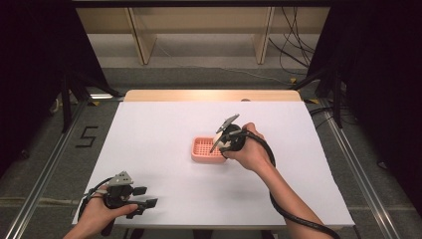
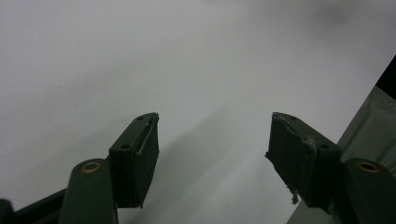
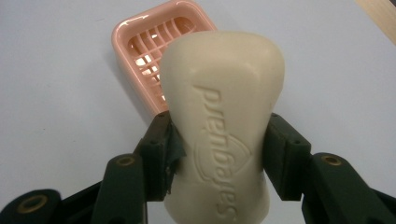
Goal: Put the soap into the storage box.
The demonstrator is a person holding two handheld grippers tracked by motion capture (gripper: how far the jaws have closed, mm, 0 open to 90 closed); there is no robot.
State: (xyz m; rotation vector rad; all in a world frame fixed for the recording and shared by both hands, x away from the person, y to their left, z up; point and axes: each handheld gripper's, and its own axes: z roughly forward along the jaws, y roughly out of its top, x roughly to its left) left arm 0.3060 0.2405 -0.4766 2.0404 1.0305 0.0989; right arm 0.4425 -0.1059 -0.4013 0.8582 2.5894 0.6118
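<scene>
Nearest, at the desk's (image 1: 164, 124) front left corner: left gripper (image 1: 144, 197) in the left hand (image 1: 102, 211), low over the white top, jaws pointing right and spread wide with nothing between them. In the left gripper view, same jaws parted widely, bare white surface in the gap and beyond the tips, desk edge just off the right-hand jaw. Farther in, past the middle of the desk: right gripper (image 1: 222, 143) in the right hand (image 1: 254, 152), tilted down and leftward, cable trailing back along the forearm. In the right gripper view, jaws closed firmly on a soap (image 3: 224, 126), one pad on each long side at its narrowed waist; cream-coloured bar, raised lettering facing the camera, rounded end sticking out well past the jaw tips, other end reaching back between the jaw arms. Just beyond the tips and partly hidden behind the soap: pink dish (image 3: 140, 42) with a slotted grid floor, sitting flat on the desk. Soap held above the dish's near right part, not touching it as far as can be told. In the high view, dish (image 1: 205, 149) directly under and left of the right jaws, well apart from the left gripper. Beyond the dish, bare white top to the wooden far edge.
</scene>
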